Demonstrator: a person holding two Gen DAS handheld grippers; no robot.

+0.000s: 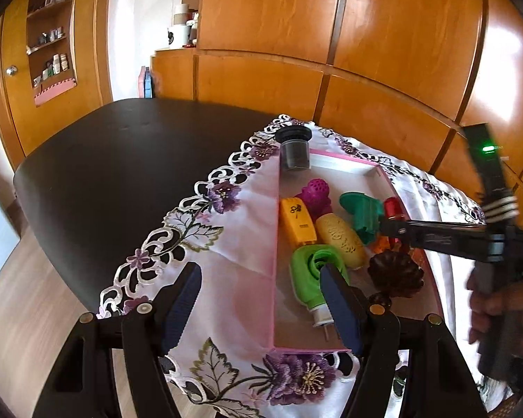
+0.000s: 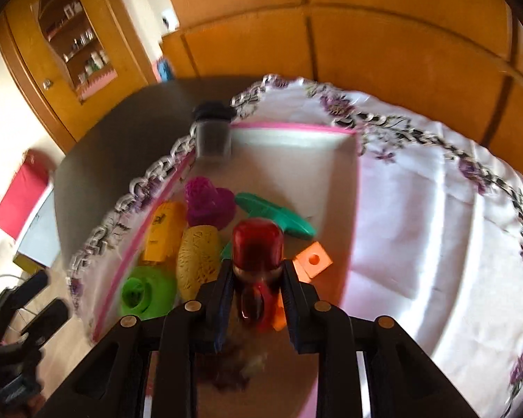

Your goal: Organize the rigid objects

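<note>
A shallow pink-rimmed box [image 1: 273, 244] lies on a white cloth with purple flowers [image 1: 233, 240]. In it are a magenta perforated piece [image 1: 319, 191], an orange-yellow case [image 1: 295, 221], a yellow perforated oval [image 1: 341, 244], a teal piece [image 1: 362, 212], a lime green piece [image 1: 310, 275] and a dark brown ridged piece [image 1: 395, 271]. My left gripper [image 1: 261, 303] stands open astride the box's near-left wall, with nothing between the pads. My right gripper [image 2: 258, 278] is shut on a red translucent bottle [image 2: 258, 244] above the box [image 2: 289, 126], beside an orange cube [image 2: 312, 261]. From the left wrist the right gripper [image 1: 388, 225] reaches in from the right with the red bottle [image 1: 393, 206].
A dark grey jar with a black lid [image 1: 294, 149] stands at the box's far left corner. The dark table [image 1: 122, 160] extends left of the cloth. Wooden cabinets [image 1: 366, 35] rise right behind it. A hand [image 1: 498, 299] holds the right gripper.
</note>
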